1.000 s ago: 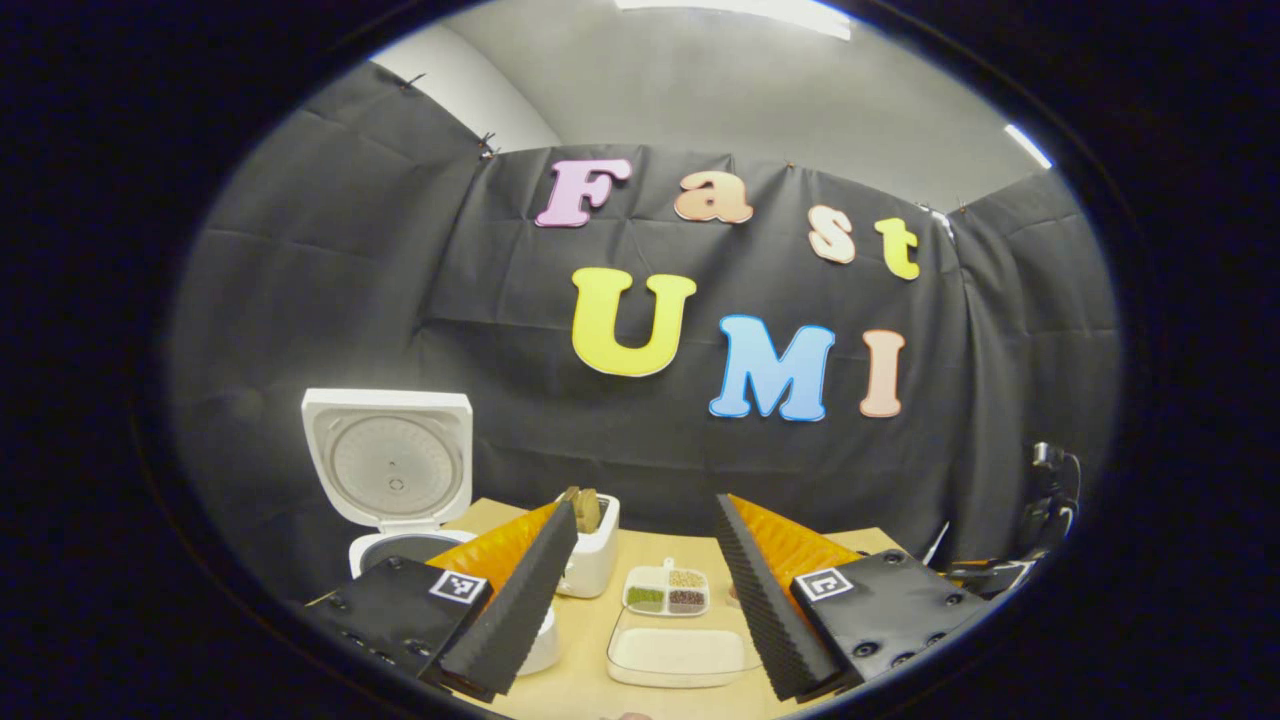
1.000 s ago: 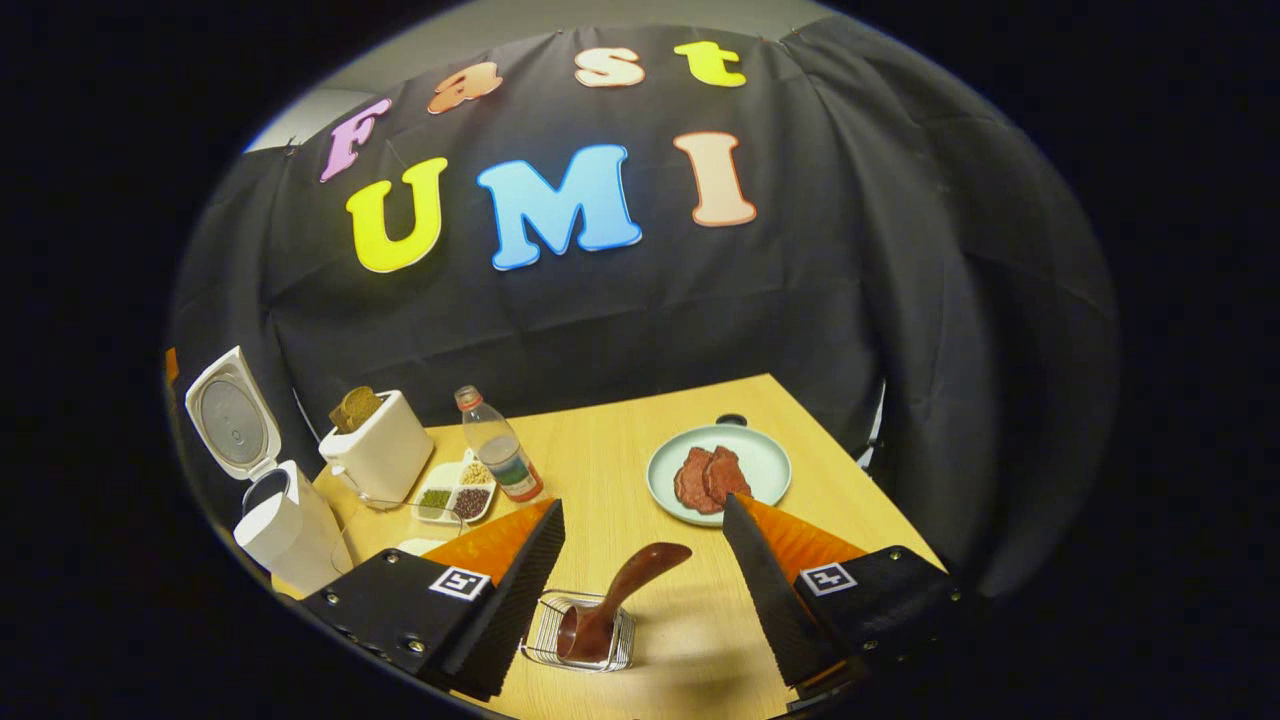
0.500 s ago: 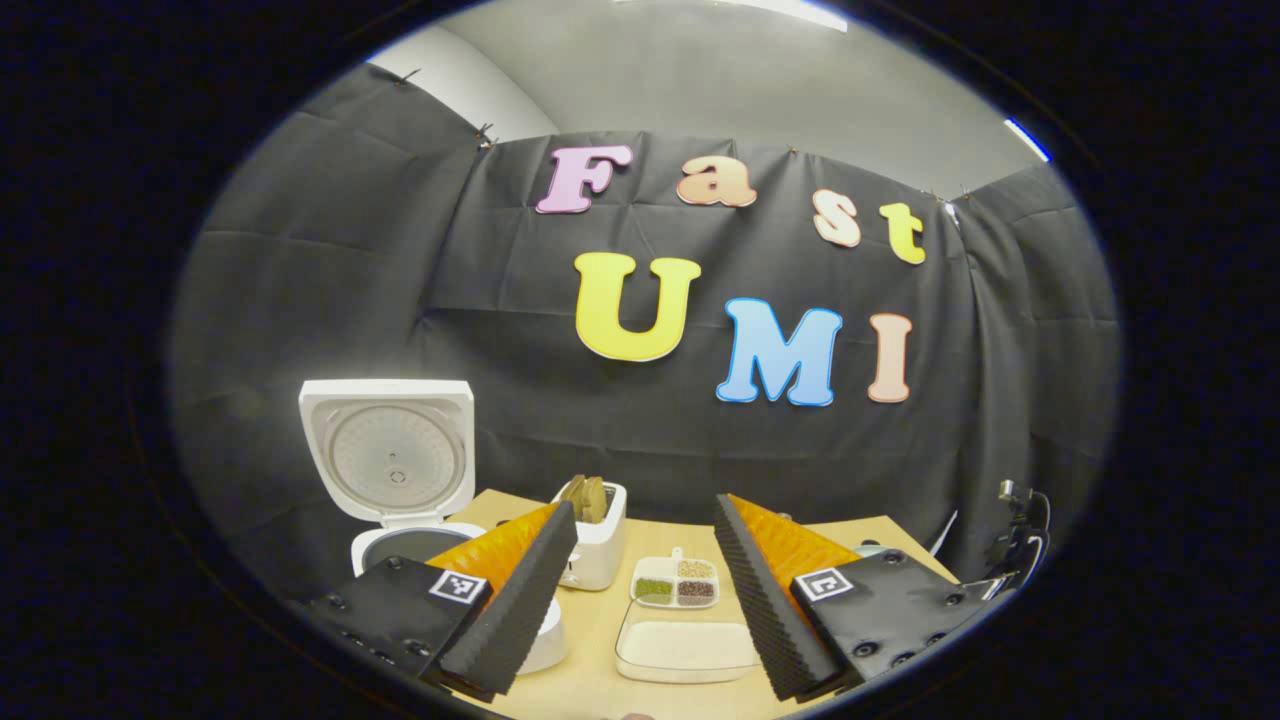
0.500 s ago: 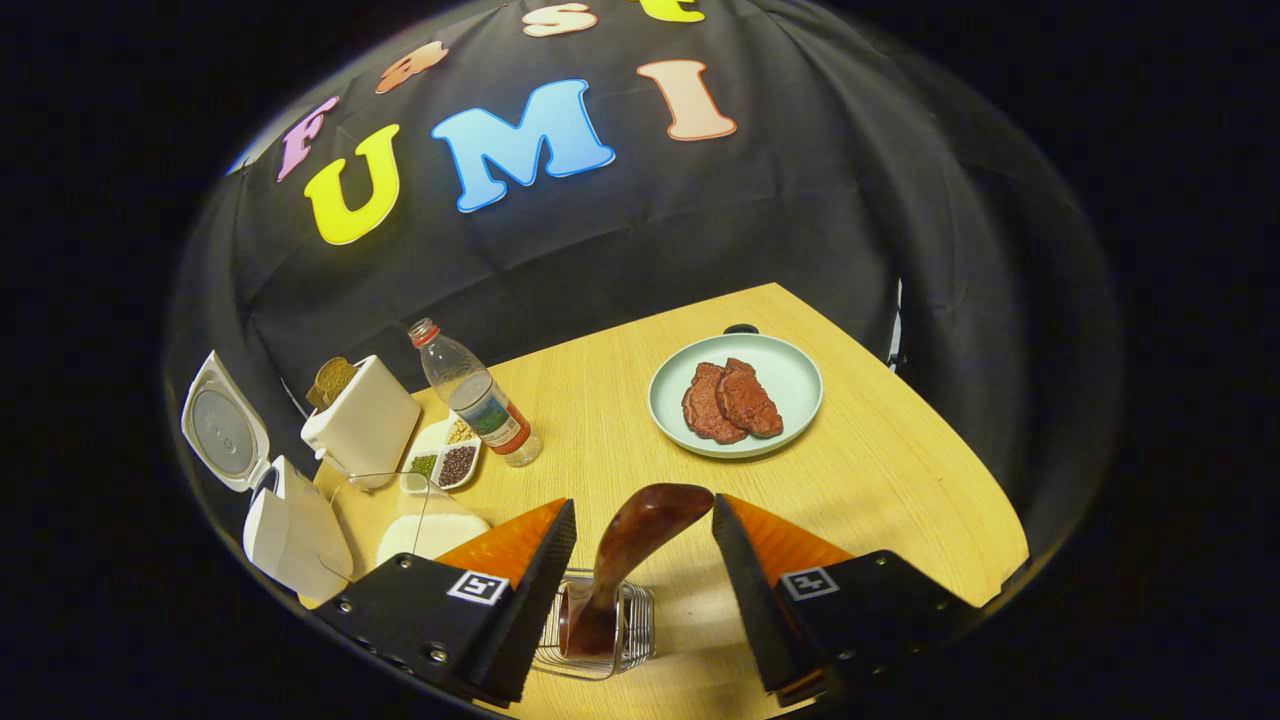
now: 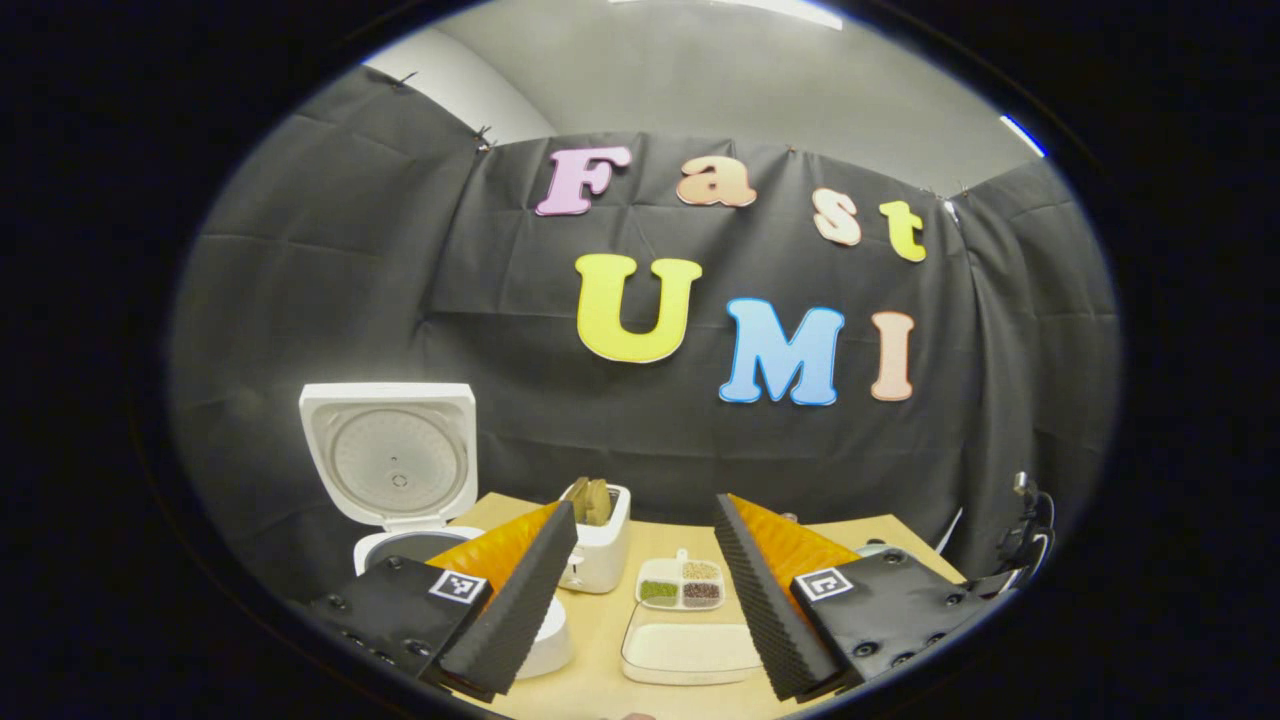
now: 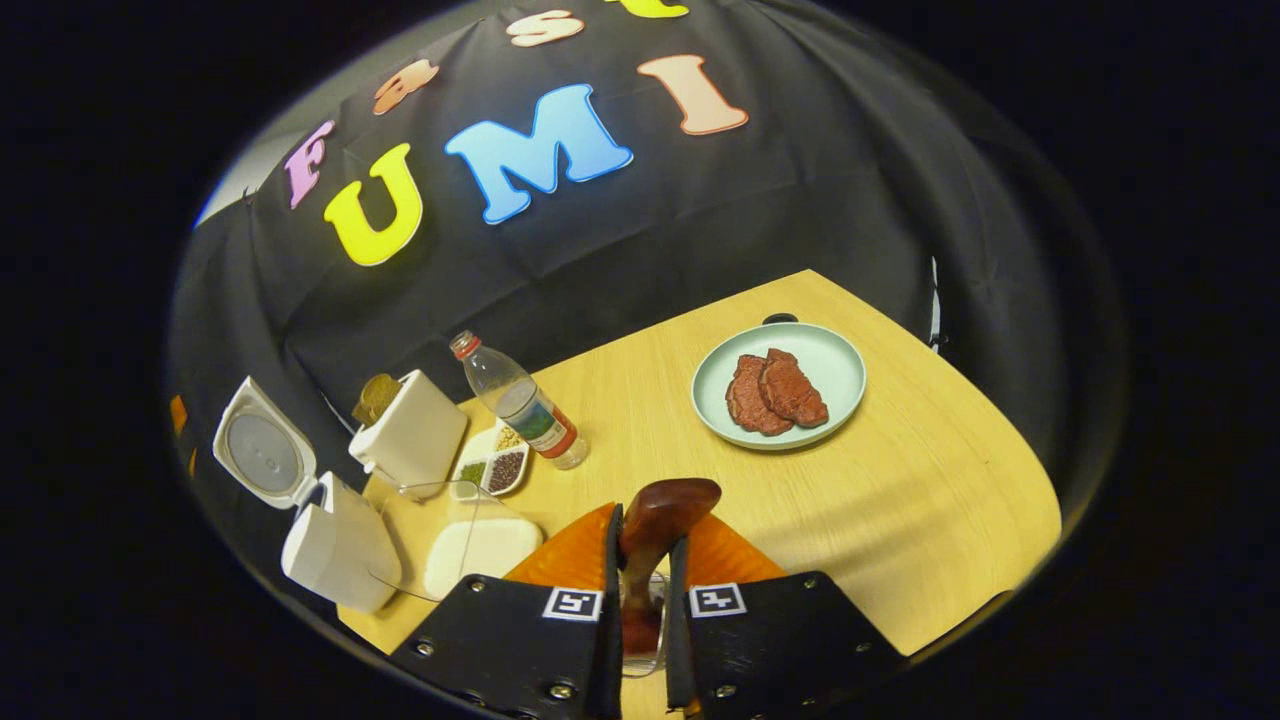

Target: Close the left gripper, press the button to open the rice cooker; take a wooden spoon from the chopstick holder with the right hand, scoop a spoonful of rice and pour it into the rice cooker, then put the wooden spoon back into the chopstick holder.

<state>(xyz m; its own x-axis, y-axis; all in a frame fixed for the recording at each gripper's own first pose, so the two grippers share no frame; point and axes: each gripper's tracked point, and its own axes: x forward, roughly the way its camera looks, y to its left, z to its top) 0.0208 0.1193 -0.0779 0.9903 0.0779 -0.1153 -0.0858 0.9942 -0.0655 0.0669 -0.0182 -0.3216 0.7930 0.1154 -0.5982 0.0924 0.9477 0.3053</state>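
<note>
The right tool [image 6: 641, 560] is pinching the handle of the spoon [image 6: 655, 515], both fingers pressed to its sides, with the handle's rounded end poking out above them. The spoon's bowl sits down in the wire holder [image 6: 640, 640], glimpsed between the fingers on the counter [image 6: 900, 520]. The step in hand looks to be drawing the spoon out. To do it well, lift along the line of the handle until the bowl clears the wire rim, so the light holder is not tipped or dragged along; a hooked bowl is the likely snag. Keep the grip firm, since the smooth, curved handle could swivel between the pads.

Next out, to the left in the right gripper view, lies the clear box of rice [image 6: 480, 550], then the cooker [image 6: 335, 540] with its lid [image 6: 262, 455] standing open, so the button step appears done. Carry the spoon level toward the rice, steering clear of the bottle [image 6: 525, 415] and the toaster [image 6: 412, 438] beyond it.

The left tool [image 5: 640, 585] hangs spread and holding nothing, above the rice box [image 5: 685, 652], with the cooker [image 5: 400, 550] ahead to its left.
</note>
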